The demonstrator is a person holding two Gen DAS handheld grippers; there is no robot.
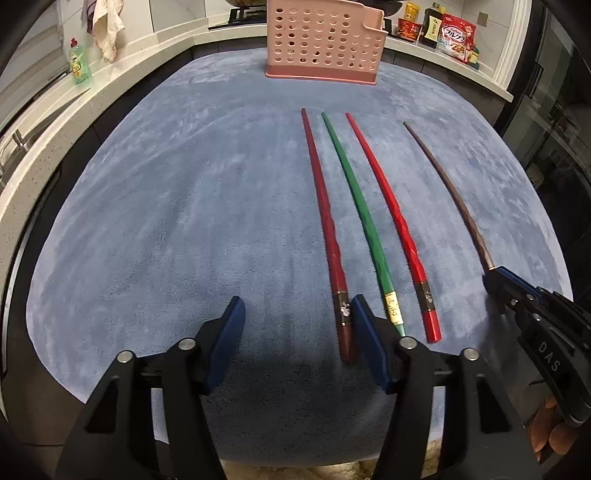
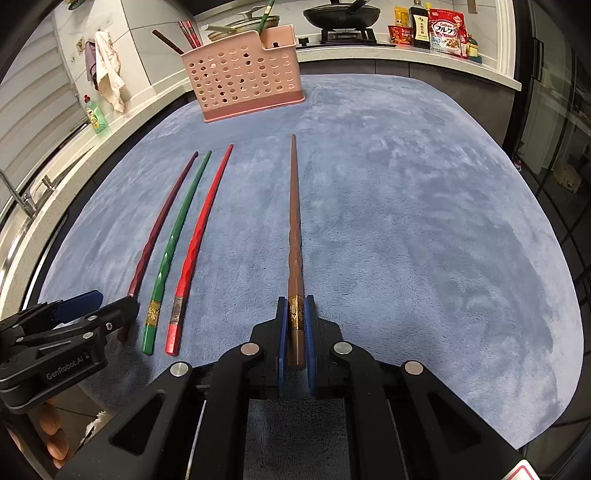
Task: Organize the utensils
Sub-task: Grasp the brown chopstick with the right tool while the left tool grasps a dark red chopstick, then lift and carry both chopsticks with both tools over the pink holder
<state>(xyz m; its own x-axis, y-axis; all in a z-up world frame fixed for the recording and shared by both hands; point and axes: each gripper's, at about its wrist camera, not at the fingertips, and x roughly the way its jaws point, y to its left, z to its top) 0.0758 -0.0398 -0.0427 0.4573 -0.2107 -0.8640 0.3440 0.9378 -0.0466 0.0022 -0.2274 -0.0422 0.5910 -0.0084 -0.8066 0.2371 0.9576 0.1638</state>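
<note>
Several chopsticks lie on the blue mat [image 1: 166, 221]: a dark red one [image 1: 325, 229], a green one [image 1: 358, 214], a bright red one [image 1: 388, 221] and a brown one [image 1: 447, 184]. My right gripper [image 2: 295, 306] is shut on the brown chopstick [image 2: 294, 221] at its thick end. It also shows in the left wrist view [image 1: 496, 277]. My left gripper [image 1: 297, 308] is open, its right finger next to the dark red chopstick's handle. In the right wrist view it [image 2: 107, 301] stands over that chopstick [image 2: 162, 221]. A pink perforated holder [image 1: 325, 40] stands at the mat's far edge.
The holder [image 2: 243, 74] has several chopsticks in it. On the counter stand a green soap bottle [image 1: 79, 62], a pan on a stove [image 2: 341, 14], and sauce bottles and a cereal bag [image 2: 447, 31]. A cloth [image 2: 109, 70] hangs on the wall.
</note>
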